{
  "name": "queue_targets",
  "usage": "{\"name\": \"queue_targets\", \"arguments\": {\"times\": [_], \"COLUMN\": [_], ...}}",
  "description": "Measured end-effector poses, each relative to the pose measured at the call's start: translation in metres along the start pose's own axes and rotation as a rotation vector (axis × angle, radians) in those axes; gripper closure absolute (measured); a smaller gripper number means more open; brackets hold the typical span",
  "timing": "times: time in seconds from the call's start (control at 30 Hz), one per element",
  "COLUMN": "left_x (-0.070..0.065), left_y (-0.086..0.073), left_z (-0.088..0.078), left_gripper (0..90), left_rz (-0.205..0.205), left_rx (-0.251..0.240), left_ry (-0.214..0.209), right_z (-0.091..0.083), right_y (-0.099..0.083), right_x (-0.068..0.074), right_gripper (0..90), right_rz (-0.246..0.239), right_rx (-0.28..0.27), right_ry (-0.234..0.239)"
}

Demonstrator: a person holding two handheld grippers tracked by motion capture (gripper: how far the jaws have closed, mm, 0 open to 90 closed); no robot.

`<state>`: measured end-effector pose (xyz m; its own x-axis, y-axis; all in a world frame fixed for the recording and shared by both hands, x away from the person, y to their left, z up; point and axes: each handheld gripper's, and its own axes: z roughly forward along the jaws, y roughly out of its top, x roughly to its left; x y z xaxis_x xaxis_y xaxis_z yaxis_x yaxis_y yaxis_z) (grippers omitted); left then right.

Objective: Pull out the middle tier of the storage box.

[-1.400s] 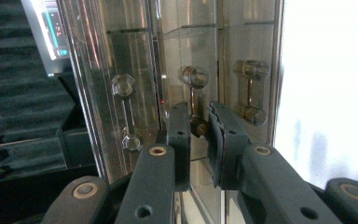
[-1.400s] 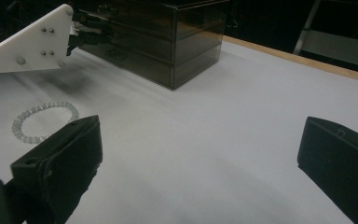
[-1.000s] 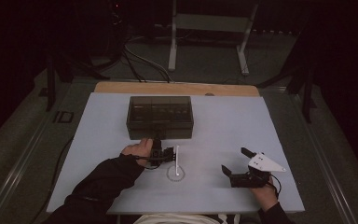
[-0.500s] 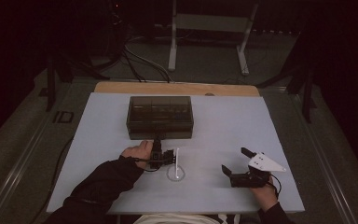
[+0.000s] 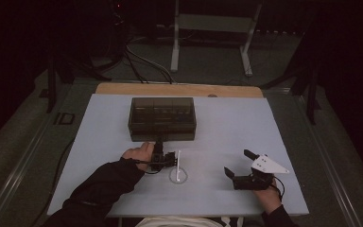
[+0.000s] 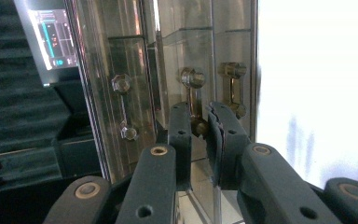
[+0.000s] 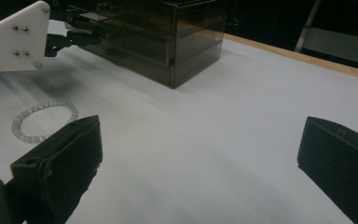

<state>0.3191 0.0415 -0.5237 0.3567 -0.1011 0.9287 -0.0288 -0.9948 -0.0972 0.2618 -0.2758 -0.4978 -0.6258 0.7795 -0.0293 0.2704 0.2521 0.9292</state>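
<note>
A dark see-through drawer box (image 5: 162, 118) stands at the middle of the white table (image 5: 227, 127). My left gripper (image 5: 159, 144) reaches its front face. In the left gripper view the jaws of the left gripper (image 6: 199, 123) are shut on the middle drawer's brass handle (image 6: 193, 91), and two other handles show beside it. A clear bead bracelet (image 5: 178, 176) lies flat on the table just right of the left hand. My right gripper (image 5: 237, 162) rests at the front right with jaws wide open and nothing between them. The right gripper view shows the bracelet (image 7: 46, 105) and the box (image 7: 168, 32).
A wooden strip (image 5: 179, 89) runs along the table's far edge. Beyond it the dark floor holds cables and a metal stand (image 5: 210, 42). Bare table surface lies between the box and the right gripper.
</note>
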Motion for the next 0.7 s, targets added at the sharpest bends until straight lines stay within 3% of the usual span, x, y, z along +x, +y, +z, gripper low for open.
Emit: {"name": "queue_targets", "arguments": {"times": [0.07,0.23,0.33,0.4,0.57,0.6,0.7], "left_x": [0.000,0.008,0.012,0.019,0.027,0.032,0.039], "left_y": [0.000,-0.003,-0.006,-0.009,-0.015,-0.020,-0.028], "left_z": [0.000,-0.001,-0.002,-0.006,-0.011,-0.012,-0.013], "left_gripper": [81.8,81.0,79.9,79.8,75.2,75.2,75.2], "left_rz": [-0.008,-0.044,-0.073,-0.090,-0.135,-0.160,-0.201], "left_rx": [-0.002,-0.005,-0.041,-0.066,-0.111,-0.128,-0.165], "left_ry": [-0.005,-0.067,-0.096,-0.147,-0.205,-0.253,-0.319], "right_z": [0.000,0.000,0.000,0.000,0.000,0.000,0.000], "right_y": [0.000,0.000,0.000,0.000,0.000,0.000,0.000], "right_x": [0.000,0.000,0.000,0.000,0.000,0.000,0.000], "right_gripper": [0.0,0.0,0.0,0.0,0.0,0.0,0.0], "right_rz": [0.001,0.001,0.002,0.002,0.000,0.000,-0.001], "right_rx": [0.000,-0.001,-0.003,0.001,0.001,0.001,0.001], "right_ry": [0.001,0.000,0.001,0.001,0.001,0.000,0.000]}}
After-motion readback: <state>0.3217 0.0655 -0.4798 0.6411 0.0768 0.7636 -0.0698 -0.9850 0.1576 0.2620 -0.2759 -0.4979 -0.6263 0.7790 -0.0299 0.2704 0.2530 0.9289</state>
